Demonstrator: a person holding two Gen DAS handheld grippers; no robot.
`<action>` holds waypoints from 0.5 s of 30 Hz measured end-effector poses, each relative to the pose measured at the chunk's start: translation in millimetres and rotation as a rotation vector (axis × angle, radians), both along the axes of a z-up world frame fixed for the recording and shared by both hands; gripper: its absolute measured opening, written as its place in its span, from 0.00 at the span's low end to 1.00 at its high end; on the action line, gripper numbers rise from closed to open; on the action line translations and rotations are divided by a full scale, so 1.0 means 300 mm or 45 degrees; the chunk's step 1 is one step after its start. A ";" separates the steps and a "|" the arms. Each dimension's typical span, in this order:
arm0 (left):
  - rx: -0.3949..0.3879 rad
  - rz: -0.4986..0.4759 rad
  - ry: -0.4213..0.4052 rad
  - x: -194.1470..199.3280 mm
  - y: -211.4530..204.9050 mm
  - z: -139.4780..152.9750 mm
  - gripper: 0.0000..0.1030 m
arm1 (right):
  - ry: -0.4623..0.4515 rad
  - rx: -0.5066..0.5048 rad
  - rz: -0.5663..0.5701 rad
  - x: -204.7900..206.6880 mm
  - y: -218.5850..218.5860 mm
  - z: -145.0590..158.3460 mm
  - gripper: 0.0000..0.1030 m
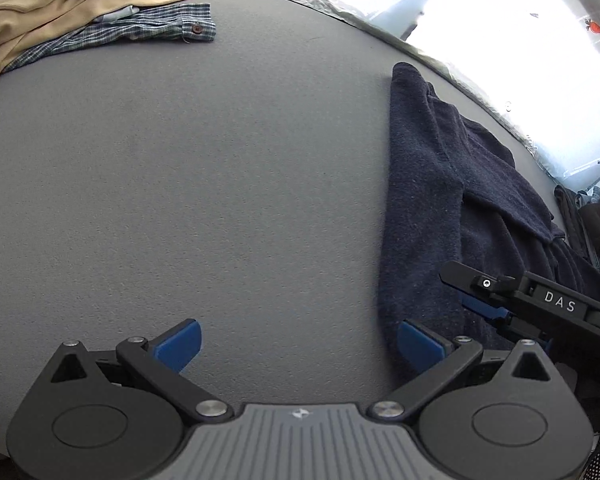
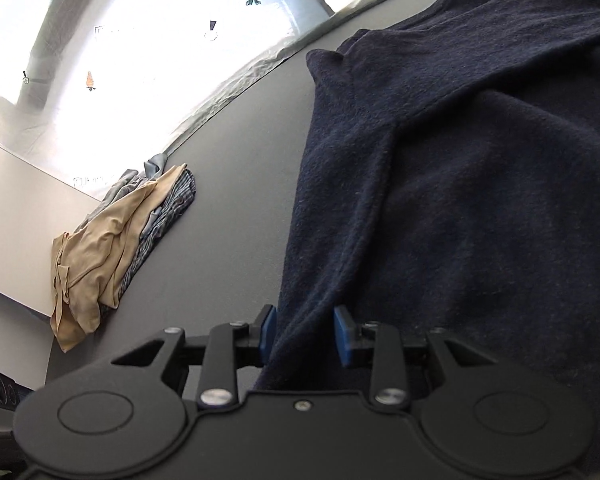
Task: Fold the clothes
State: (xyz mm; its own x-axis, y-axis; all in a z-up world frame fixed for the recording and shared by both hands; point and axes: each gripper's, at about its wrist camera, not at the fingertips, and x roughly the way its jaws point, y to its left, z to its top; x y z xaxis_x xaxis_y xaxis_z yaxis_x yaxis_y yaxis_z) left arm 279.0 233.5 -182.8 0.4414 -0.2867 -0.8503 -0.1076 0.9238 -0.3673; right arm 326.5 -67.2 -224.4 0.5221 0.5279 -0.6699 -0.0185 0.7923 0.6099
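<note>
**Navy garment gathered at the bench's right, one edge in your right jaws**

Your right gripper has a bunched edge of the navy garment between its blue pads, the jaws narrowed around the fold; the cloth fills the gap, so you appear to be gripping it, though the hold looks light. Your left gripper hangs over bare grey bench with its jaws wide apart, holding nothing, its right pad just beside the garment's straight left edge at 3 o'clock in that view. The garment lies rumpled along the bench's right side, running from 1 to 4 o'clock, one end near the far rim. The likely trouble from here: a thick knit held at one point only can slide out of the pads or drag into a lopsided heap if you pull before your left jaws take a second corner. A tan top and checked shirt lie heaped at 11 o'clock, well apart.
</note>
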 end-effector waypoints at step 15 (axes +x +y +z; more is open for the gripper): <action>-0.032 -0.108 0.005 0.030 -0.072 0.001 1.00 | -0.105 -0.118 -0.099 -0.069 -0.136 0.066 0.06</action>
